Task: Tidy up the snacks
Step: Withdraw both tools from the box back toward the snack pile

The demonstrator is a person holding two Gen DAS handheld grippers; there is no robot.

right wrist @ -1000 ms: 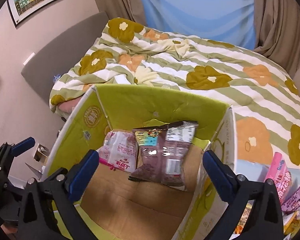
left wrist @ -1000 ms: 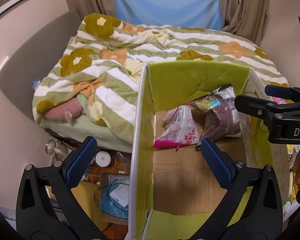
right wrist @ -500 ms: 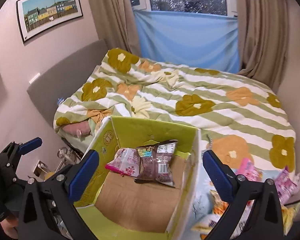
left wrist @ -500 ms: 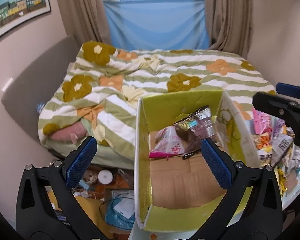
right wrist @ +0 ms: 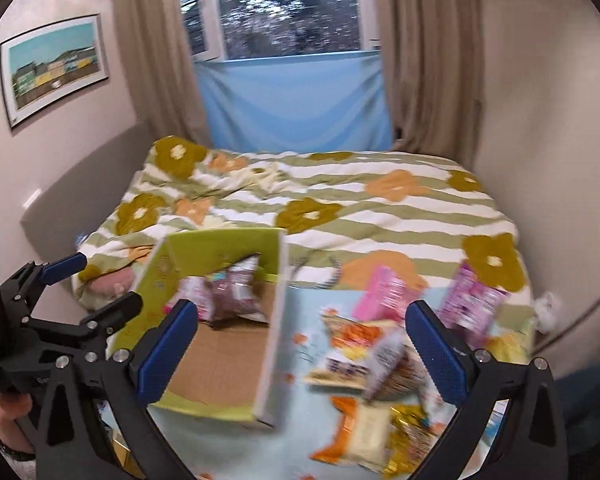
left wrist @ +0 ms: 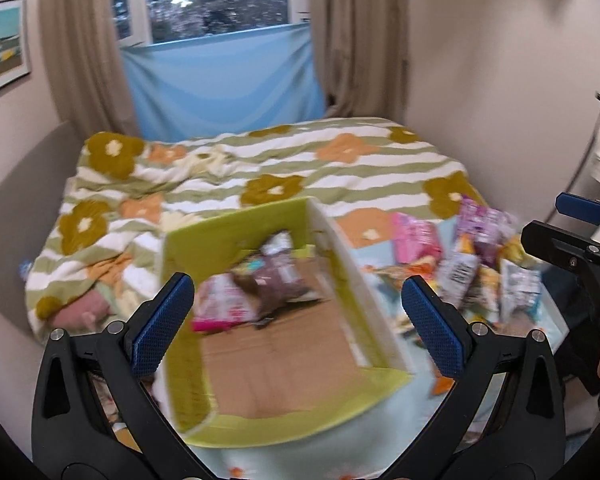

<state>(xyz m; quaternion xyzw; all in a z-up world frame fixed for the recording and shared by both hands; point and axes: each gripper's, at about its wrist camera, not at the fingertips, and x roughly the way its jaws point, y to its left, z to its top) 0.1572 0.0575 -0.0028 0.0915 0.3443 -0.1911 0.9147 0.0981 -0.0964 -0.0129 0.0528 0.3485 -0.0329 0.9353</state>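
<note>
A green cardboard box (left wrist: 228, 236) (right wrist: 216, 244) stands open on a light blue table. Inside it at the far end lie a brown snack bag (left wrist: 278, 278) (right wrist: 236, 294) and a pink-and-white bag (left wrist: 224, 308) (right wrist: 188, 294). A heap of loose snack packets (left wrist: 472, 264) (right wrist: 380, 356) lies to the right of the box. My left gripper (left wrist: 298, 318) hangs open and empty above the box. My right gripper (right wrist: 302, 350) is open and empty too, over the box's right wall and the heap. Both views are blurred.
Behind the table is a bed with a striped, flowered quilt (left wrist: 284, 168) (right wrist: 340, 200). A window with curtains and a blue cloth (right wrist: 296, 104) lies beyond it. A framed picture (right wrist: 54, 68) hangs on the left wall. A hand (right wrist: 4, 416) holds the left gripper's handle.
Both grippers have pulled back and up from the box, which now looks smaller. The views have swung right, bringing the snack heap on the table into sight. Both stay open.
</note>
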